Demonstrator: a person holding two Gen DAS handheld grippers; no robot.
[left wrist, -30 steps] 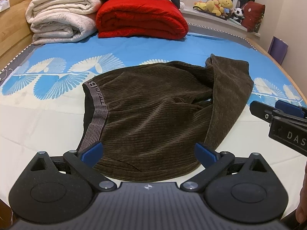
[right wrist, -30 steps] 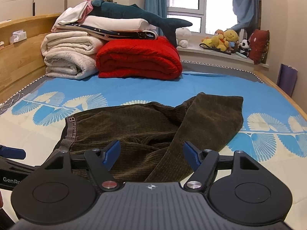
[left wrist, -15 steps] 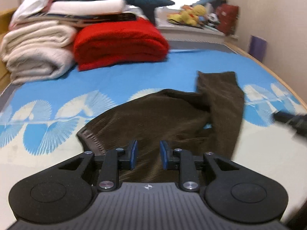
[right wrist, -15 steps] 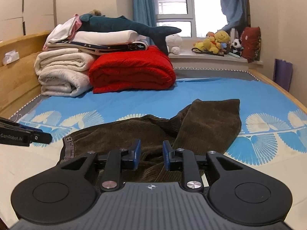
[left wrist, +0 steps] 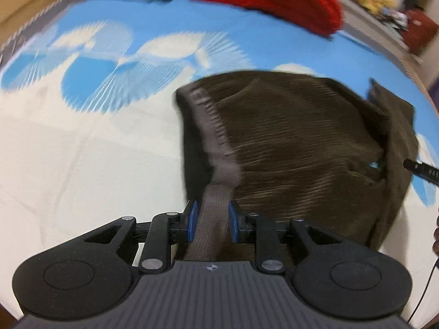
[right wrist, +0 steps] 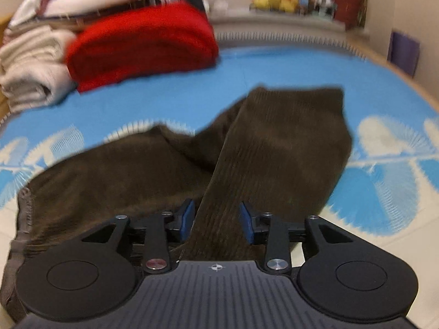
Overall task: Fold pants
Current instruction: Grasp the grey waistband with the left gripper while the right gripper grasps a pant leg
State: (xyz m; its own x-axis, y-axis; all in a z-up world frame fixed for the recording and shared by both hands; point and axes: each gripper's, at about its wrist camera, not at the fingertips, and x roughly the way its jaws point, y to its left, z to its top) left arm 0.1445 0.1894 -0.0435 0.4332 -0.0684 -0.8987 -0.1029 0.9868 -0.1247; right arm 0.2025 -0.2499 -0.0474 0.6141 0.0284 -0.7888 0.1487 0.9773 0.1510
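One pair of brown corduroy pants (left wrist: 296,142) lies crumpled on the blue-and-white bed (left wrist: 82,150), one leg (right wrist: 277,150) folded across. Two claws: left claw (left wrist: 211,223), narrowly parted, straddles the grey waistband (left wrist: 216,148); right claw (right wrist: 216,219), just widened, straddles the leg, contact unclear. One red blanket (right wrist: 142,44); the rest blurred.

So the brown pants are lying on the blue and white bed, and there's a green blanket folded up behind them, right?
Almost. The folded blanket behind the brown pants is red, not green; the right wrist view shows it. The pants do lie on the blue and white bed.
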